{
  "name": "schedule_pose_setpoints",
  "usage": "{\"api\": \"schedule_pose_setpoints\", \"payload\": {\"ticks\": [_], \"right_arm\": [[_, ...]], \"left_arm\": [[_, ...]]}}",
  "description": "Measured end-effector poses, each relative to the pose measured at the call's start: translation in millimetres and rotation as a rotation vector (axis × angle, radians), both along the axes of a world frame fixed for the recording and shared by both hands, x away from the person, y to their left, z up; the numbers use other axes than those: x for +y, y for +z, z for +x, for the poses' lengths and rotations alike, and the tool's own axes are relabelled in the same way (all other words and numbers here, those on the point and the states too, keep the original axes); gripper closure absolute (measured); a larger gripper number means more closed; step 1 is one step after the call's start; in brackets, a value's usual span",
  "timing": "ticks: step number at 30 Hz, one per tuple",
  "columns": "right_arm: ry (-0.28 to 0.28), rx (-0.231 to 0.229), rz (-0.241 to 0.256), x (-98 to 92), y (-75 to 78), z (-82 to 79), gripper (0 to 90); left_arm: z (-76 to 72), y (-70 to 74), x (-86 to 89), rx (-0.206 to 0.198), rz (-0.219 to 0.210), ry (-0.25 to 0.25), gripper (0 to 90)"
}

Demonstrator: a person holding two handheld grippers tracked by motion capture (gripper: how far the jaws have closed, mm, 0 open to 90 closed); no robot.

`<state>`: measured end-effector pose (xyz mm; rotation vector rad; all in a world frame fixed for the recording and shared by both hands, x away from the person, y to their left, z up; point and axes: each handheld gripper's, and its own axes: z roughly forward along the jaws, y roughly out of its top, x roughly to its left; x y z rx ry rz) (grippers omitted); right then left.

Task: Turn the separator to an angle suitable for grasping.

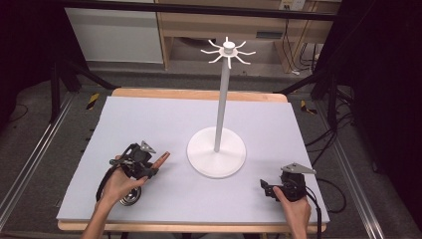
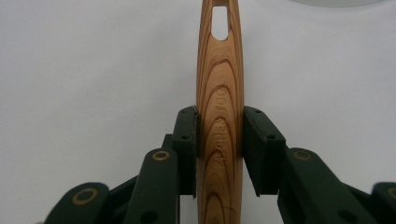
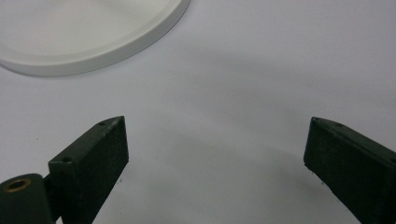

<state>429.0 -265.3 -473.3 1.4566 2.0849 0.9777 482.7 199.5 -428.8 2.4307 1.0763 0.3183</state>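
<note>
The left gripper (image 2: pixel 219 135) pinches a wooden handle (image 2: pixel 219 93) between its jaws, low over the counter (image 1: pixel 149 119) left of the white stand (image 1: pixel 217 149); the right gripper (image 3: pixel 215 154) rests with jaws spread, near the stand's base

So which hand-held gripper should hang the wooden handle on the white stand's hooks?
Left. The left hand-held gripper is shut on the wooden handle, its hanging hole pointing forward. The right hand-held gripper is open, holding nothing, low beside the stand's base.
</note>
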Motion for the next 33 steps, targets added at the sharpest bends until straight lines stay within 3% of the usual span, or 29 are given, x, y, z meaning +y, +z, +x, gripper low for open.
{"api": "schedule_pose_setpoints", "payload": {"ticks": [18, 23, 32, 33], "right_arm": [[-0.001, -0.003, 0.002, -0.1, 0.3, -0.4, 7.0], [0.001, -0.005, -0.001, -0.2, 0.2, -0.3, 7.0], [-0.004, -0.003, 0.009, -0.3, 0.9, -1.2, 7.0], [-0.005, -0.002, 0.009, -0.2, 0.9, -1.2, 7.0]], "left_arm": [[-16.6, 27.1, 10.3, -0.11, -0.122, 0.017, 67.5], [-21.5, 34.6, 14.5, -0.156, -0.163, 0.026, 67.5], [-32.5, 45.6, 19.3, -0.286, -0.274, 0.072, 67.5], [-32.5, 45.6, 19.3, -0.286, -0.274, 0.072, 67.5]]}}
